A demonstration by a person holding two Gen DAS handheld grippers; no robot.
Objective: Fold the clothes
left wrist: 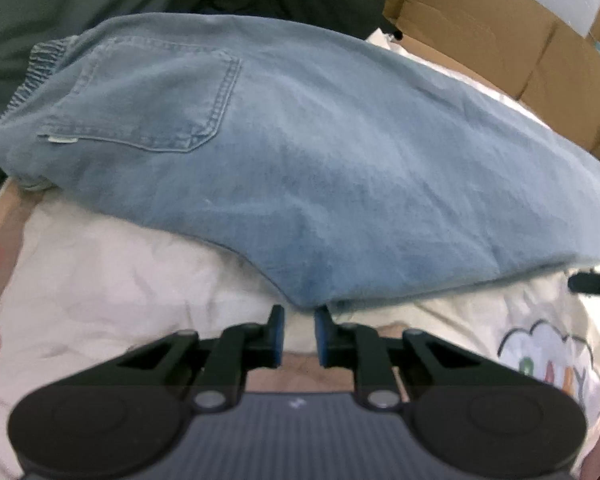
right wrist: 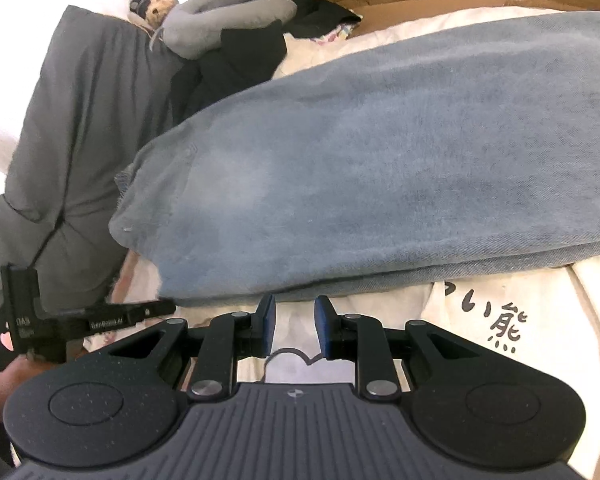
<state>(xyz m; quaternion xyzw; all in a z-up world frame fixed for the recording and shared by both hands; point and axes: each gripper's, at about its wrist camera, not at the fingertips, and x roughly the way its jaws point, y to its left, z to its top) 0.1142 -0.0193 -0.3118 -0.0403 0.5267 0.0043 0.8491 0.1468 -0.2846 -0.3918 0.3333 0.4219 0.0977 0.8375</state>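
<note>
Light blue jeans [left wrist: 300, 152] lie folded lengthwise across a white printed sheet [left wrist: 100, 280], back pocket up at the left. My left gripper [left wrist: 299, 316] is below their near edge. Its jaws stand narrow, pinching the pointed crotch corner of the denim. In the right wrist view the jeans [right wrist: 380, 168] run up to the right. My right gripper [right wrist: 296, 304] has its jaws narrow on the lower folded edge. The left gripper [right wrist: 100, 318] shows at the left, its tip at the denim corner. One finger of the right gripper [left wrist: 592, 284] shows under the jeans' right edge.
A dark grey padded garment [right wrist: 68, 152] lies left of the jeans, with black clothes [right wrist: 236, 64] and a grey plush toy [right wrist: 220, 20] behind. Cardboard boxes [left wrist: 500, 32] line the far side. A hand [right wrist: 4, 380] holds the left gripper.
</note>
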